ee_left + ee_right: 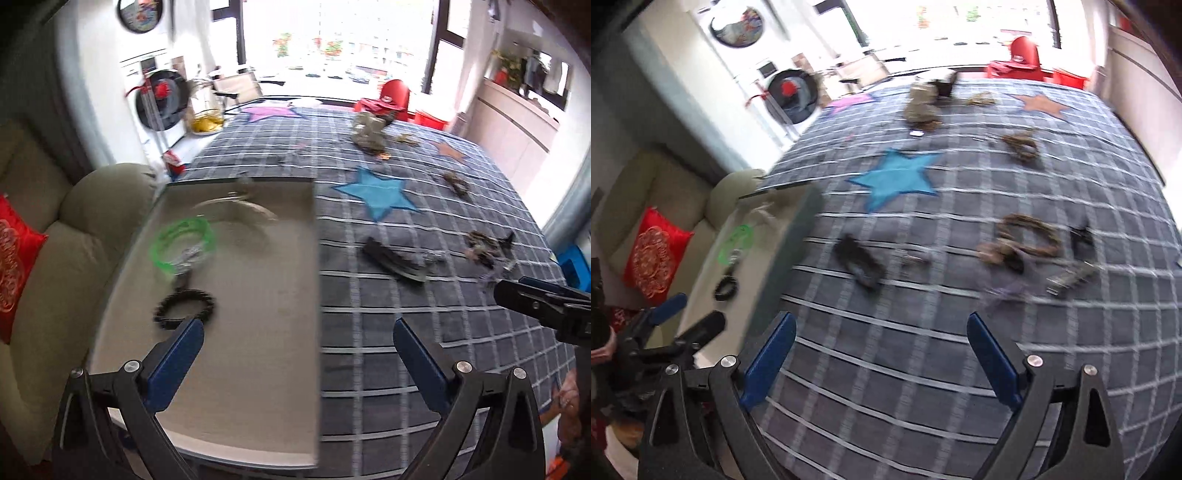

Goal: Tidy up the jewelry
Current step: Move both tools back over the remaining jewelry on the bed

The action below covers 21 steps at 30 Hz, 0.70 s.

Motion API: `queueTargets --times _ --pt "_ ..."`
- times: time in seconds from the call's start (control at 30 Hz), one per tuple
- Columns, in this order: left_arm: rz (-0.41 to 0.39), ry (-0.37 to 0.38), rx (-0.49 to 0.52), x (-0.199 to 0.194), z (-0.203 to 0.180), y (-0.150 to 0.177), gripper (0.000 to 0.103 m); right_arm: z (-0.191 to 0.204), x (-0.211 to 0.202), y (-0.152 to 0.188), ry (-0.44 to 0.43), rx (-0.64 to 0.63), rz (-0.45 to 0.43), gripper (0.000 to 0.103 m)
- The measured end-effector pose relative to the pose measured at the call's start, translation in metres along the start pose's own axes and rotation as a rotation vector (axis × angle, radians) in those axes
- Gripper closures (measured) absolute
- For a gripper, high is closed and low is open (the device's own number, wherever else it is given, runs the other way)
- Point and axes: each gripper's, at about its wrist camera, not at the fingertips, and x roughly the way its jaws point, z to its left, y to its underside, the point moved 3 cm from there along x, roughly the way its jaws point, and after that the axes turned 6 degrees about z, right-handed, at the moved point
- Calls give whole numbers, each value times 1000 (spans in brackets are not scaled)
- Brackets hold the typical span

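A grey tray (266,369) lies at the left on a checked cloth. In it are a green bangle (183,240), a black bead bracelet (183,306) and a pale necklace (240,210). My left gripper (298,347) is open and empty over the tray's right edge. My right gripper (881,350) is open and empty above the cloth; it also shows in the left wrist view (543,299). A dark bracelet (858,264), a brown bead tangle (1027,240) and a small clasp piece (1071,278) lie ahead of it. The tray also shows in the right wrist view (764,258).
The checked cloth (923,332) bears a blue star (897,177). More jewelry (1021,146) and a beige pouch (921,103) lie farther back. A beige sofa (55,258) with a red cushion (14,266) stands left. The left gripper shows in the right wrist view (690,314).
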Motion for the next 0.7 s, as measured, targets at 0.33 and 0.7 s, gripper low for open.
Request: queueTargets --times 0.33,0.7 --pt "34 58 82 19 -68 -9 0 -78 -16 11 92 125 -24 8" --pt "45 86 173 53 -110 -35 0 -137 -20 -3 160 208 -59 8"
